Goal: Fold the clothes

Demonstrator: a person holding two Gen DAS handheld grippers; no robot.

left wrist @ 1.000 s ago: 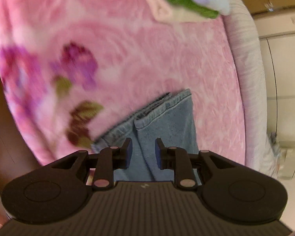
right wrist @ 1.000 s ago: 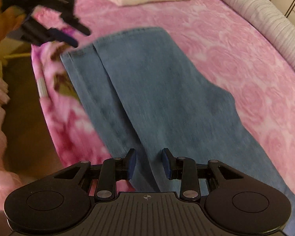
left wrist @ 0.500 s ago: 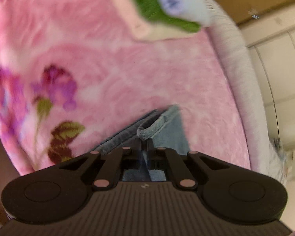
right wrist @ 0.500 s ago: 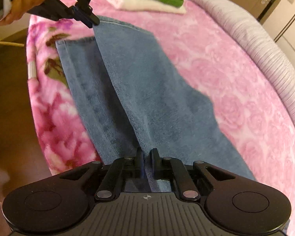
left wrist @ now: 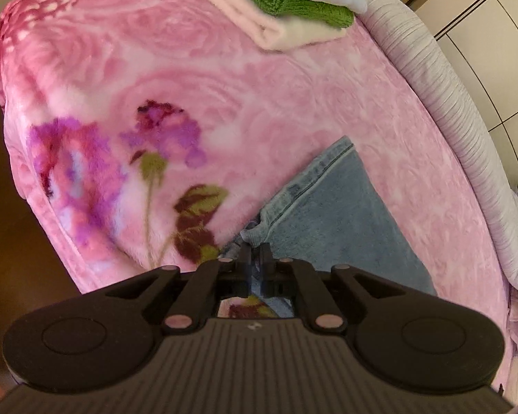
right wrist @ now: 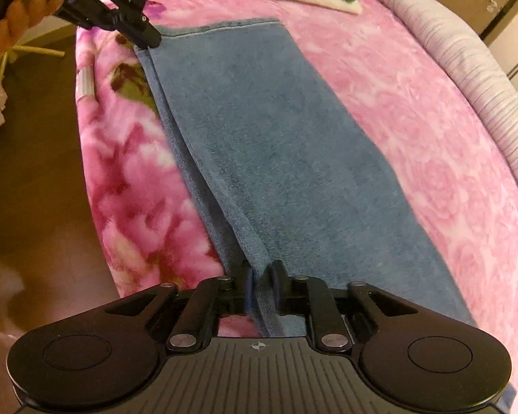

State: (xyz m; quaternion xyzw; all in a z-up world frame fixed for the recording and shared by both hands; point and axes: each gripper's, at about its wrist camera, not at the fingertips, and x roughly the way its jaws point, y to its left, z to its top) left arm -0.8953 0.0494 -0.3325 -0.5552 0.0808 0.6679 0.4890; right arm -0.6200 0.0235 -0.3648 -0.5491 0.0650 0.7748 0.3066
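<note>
Jeans (right wrist: pixel 276 158): along the bed's (right wrist: pixel 431 145) left edge. Left tongs (left wrist: pixel 255 258), right tongs (right wrist: pixel 260 276): open a second ago, now clamped on denim. Ready to fold.

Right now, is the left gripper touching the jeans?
Touching. Left wrist view: left gripper is shut on the jeans hem corner; denim sits pinched between its fingertips.

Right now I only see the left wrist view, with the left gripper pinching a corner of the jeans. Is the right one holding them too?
Observer: Yes, the right gripper is shut on the jeans at the near end of the same long edge.
Operator: Are the jeans flat between the two?
Observer: Mostly: they lie stretched along the blanket, the gripped edge lifted slightly.
Operator: Where does the left gripper sit on them?
Observer: The left gripper holds the far hem corner, at the blanket's edge.
</note>
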